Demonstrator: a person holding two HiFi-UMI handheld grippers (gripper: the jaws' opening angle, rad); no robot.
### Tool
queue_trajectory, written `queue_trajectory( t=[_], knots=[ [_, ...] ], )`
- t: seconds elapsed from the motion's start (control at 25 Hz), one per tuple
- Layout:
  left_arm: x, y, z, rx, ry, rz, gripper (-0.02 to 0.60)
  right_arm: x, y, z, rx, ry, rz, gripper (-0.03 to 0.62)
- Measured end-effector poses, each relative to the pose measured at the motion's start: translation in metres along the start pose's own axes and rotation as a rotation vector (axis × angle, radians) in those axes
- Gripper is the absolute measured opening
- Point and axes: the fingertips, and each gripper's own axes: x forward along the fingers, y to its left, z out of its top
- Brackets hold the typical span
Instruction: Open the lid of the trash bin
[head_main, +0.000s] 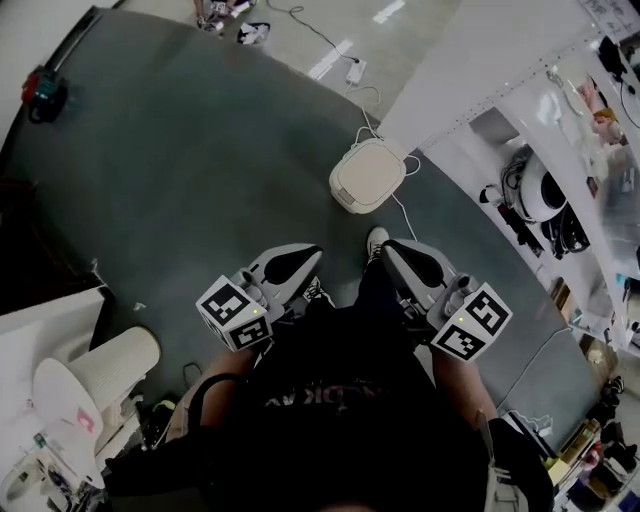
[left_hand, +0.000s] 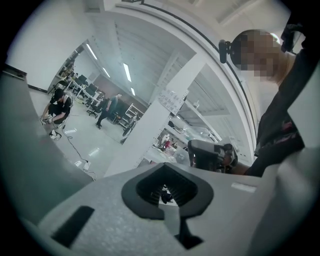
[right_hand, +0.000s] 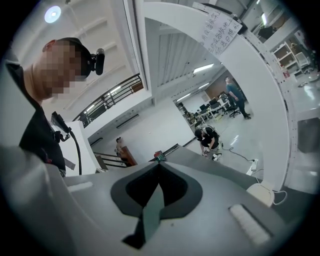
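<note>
**Bin (head_main: 345, 200) closed, both tongs shut and empty**

Bin stands on the grey carpet (head_main: 180, 170) out ahead of me, near the corner of a white shelf unit (head_main: 500, 70), with its cream lid (head_main: 368, 172) lying flat. A white cable (head_main: 408, 165) curls past its right side. In the head view I hold both tools low and close to the body, well apart from the bin, one on each side of a shoe (head_main: 377, 240). My left gripper (head_main: 300, 260) has its jaws pressed together with nothing between them. My right gripper (head_main: 400, 250) has its jaws meeting tip to tip, also empty. Neither touches the bin. The right gripper view catches the bin low at the right, beside the white wall, with a crouching person (right_hand: 210, 137) far off on the bright floor.
</note>
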Motion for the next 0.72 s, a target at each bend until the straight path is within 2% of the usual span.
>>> queue_trajectory(
  t=[0.16, 0.44, 0.72],
  knots=[
    [0.01, 0.009, -0.008, -0.037, -0.006, 0.051, 0.002, 0.005, -0.017, 0.005, -0.003, 0.032, 0.032, 0.008],
    [0.043, 0.036, -0.025, -0.114, 0.001, 0.128, 0.002, 0.0, -0.062, 0.005, -0.005, 0.099, 0.035, 0.006],
    [0.086, 0.08, -0.056, -0.204, 0.028, 0.166, 0.002, -0.004, -0.108, -0.005, 0.029, 0.143, 0.021, 0.006]
  ],
)
